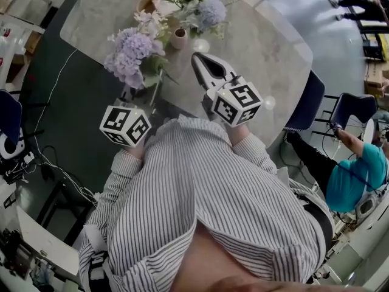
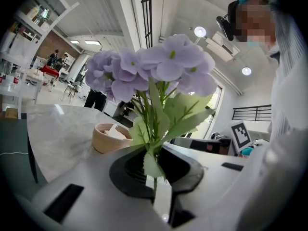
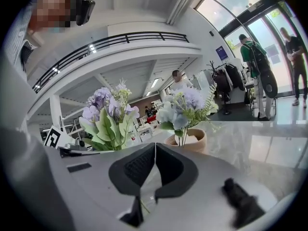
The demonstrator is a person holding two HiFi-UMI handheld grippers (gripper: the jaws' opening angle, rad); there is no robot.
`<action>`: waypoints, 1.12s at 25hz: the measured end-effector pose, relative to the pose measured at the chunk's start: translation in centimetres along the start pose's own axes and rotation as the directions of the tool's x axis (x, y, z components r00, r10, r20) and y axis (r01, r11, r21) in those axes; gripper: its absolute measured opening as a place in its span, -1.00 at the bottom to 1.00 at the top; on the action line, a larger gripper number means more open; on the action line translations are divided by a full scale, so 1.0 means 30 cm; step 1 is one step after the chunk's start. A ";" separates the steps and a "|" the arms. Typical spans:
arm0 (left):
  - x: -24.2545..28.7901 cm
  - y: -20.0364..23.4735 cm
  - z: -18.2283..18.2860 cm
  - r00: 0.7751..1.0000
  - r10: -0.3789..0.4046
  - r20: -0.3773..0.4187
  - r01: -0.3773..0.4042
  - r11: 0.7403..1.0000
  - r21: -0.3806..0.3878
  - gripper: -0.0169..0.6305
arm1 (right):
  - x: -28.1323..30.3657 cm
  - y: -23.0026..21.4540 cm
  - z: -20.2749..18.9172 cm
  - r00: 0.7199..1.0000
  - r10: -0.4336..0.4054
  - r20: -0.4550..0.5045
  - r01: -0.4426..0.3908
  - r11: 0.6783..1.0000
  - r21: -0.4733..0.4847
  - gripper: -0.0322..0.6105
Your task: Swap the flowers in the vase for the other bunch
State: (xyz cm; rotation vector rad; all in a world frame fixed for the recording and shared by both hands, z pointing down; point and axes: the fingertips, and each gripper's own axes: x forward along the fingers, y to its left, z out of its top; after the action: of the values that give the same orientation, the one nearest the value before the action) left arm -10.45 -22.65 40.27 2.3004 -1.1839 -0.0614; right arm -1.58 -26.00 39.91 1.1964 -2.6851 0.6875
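Note:
A bunch of purple flowers (image 1: pixel 129 55) stands upright over the near left part of the marble table (image 1: pixel 267 47). My left gripper (image 2: pixel 155 178) is shut on its green stems, and its marker cube (image 1: pixel 124 125) shows below the blooms. The jaws themselves are hidden under the leaves in the head view. A blue and white bunch (image 1: pixel 196 3) rises from a small pinkish vase (image 1: pixel 179 38) farther back. My right gripper (image 1: pixel 198 58) is shut with nothing in it, just right of the vase. In the right gripper view both bunches (image 3: pixel 108 112) (image 3: pixel 185 105) stand ahead.
A tan bowl (image 2: pixel 110 137) holding white paper sits behind the vase. Blue chairs (image 1: pixel 307 102) stand at the table's right edge, and a seated person in a teal shirt (image 1: pixel 349 178) is beyond them. A white cable (image 1: pixel 51 102) trails over the dark floor at left.

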 end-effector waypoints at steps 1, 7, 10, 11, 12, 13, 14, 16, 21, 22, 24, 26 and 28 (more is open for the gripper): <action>0.006 0.005 -0.002 1.000 0.001 -0.001 -0.001 1.000 -0.006 -0.80 | 0.008 -0.006 -0.003 1.000 0.005 0.000 -0.005 1.000 -0.003 -0.85; 0.043 0.036 -0.016 1.000 0.006 -0.018 -0.007 1.000 -0.020 -0.80 | 0.055 -0.048 -0.020 1.000 0.023 -0.006 -0.023 1.000 0.011 -0.84; 0.074 0.045 -0.013 1.000 0.009 -0.026 -0.009 1.000 -0.026 -0.80 | 0.074 -0.091 -0.015 1.000 0.012 -0.006 -0.011 1.000 0.024 -0.84; 0.088 0.050 -0.009 1.000 0.008 -0.029 -0.008 1.000 -0.026 -0.80 | 0.084 -0.106 -0.013 1.000 0.011 -0.007 -0.010 1.000 0.029 -0.84; 0.103 0.056 -0.005 1.000 0.006 -0.030 -0.007 1.000 -0.025 -0.80 | 0.097 -0.119 -0.011 1.000 0.013 -0.011 -0.013 0.999 0.031 -0.84; 0.115 0.060 0.000 1.000 0.006 -0.030 -0.007 1.000 -0.025 -0.80 | 0.108 -0.128 -0.009 1.000 0.019 -0.017 -0.019 0.999 0.033 -0.84; 0.124 0.062 0.005 1.000 0.007 -0.030 -0.008 1.000 -0.026 -0.80 | 0.118 -0.134 -0.010 0.999 0.027 -0.024 -0.026 0.999 0.036 -0.84; 0.131 0.064 0.004 1.000 0.011 -0.030 -0.012 0.999 -0.034 -0.80 | 0.131 -0.139 -0.021 0.998 0.040 -0.038 -0.038 0.998 0.047 -0.71; 0.140 0.091 -0.017 0.999 0.015 -0.037 -0.017 0.999 -0.052 -0.80 | 0.163 -0.165 -0.042 0.999 0.019 -0.029 -0.017 0.998 0.065 -0.57; 0.143 0.097 -0.016 0.999 0.017 -0.039 -0.019 0.998 -0.056 -0.80 | 0.170 -0.176 -0.037 1.000 0.004 -0.025 -0.003 0.998 0.062 -0.53; 0.149 0.103 -0.013 0.999 0.024 -0.040 -0.027 0.998 -0.062 -0.80 | 0.177 -0.198 -0.028 1.000 -0.021 -0.017 0.022 0.998 0.063 -0.45; 0.153 0.105 -0.015 0.999 0.029 -0.041 -0.032 0.997 -0.065 -0.80 | 0.181 -0.214 -0.025 1.000 -0.029 -0.008 0.029 0.997 0.070 -0.40; 0.160 0.112 -0.019 0.999 0.031 -0.044 -0.034 0.997 -0.064 -0.80 | 0.192 -0.225 -0.026 1.000 -0.026 0.003 0.026 0.997 0.075 -0.36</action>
State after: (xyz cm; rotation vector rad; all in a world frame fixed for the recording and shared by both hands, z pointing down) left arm -9.85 -27.61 43.37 2.2153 -1.1802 -0.0372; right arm -0.62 -33.47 44.65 1.2490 -2.6635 0.7888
